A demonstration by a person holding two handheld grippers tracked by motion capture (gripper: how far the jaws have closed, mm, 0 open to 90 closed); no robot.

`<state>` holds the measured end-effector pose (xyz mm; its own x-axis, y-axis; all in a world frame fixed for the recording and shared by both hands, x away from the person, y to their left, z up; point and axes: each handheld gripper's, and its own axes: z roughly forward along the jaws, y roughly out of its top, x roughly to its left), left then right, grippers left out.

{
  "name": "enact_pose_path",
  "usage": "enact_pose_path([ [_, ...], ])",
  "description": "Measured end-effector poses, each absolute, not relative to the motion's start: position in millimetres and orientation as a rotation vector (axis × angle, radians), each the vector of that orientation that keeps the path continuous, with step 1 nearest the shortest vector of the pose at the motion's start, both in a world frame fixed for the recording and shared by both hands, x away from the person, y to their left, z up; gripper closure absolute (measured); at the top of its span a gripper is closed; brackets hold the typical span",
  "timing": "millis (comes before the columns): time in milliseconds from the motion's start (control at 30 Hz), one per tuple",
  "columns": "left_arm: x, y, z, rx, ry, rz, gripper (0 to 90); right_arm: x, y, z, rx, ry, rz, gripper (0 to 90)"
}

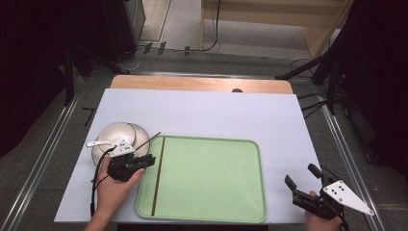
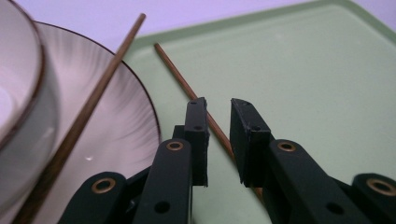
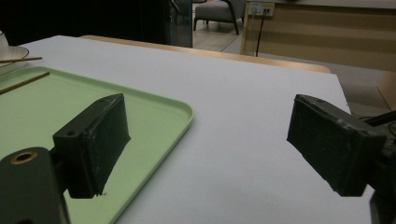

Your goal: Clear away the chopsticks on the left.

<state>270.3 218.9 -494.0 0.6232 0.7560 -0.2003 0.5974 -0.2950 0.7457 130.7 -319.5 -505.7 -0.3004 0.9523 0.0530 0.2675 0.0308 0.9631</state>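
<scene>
Pale green, white and brown on a white table

The tray [image 1: 211, 178] is plain pale green; the table [image 1: 202, 110] top is white with a light wood strip at its far edge. Both chopsticks, one on the tray [image 1: 158, 175] and one on the plate [image 2: 79, 126], are brown. The plate [image 2: 126, 126] is off-white with faint radial streaks and a dark brown rim; the bowl [image 2: 23, 93] likewise. Gripper jaws are black.

In the left gripper view, the chopstick [image 2: 187, 86] on the tray [image 2: 303, 70] passes behind the left hand-held gripper [image 2: 218, 140], its near end hidden. The bowl [image 2: 21, 116] is blurred and cut off at the left edge.
</scene>
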Motion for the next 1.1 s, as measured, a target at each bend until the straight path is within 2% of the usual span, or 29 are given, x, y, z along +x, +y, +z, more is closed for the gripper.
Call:
enact_pose_path([
  [400, 260, 276, -479, 1.983, 1.071, 0.296, 74.5, 130, -320, -505, 1.257, 1.638, 1.304, 13.1],
  [733, 255, 308, -472, 2.082, 1.037, 0.337, 75.4, 131, -319, -506, 1.253, 1.641, 1.301, 13.1],
  [1100, 263, 319, -484, 2.102, 1.086, 0.285, 78.8, 132, -319, -506, 1.256, 1.649, 1.298, 13.1],
])
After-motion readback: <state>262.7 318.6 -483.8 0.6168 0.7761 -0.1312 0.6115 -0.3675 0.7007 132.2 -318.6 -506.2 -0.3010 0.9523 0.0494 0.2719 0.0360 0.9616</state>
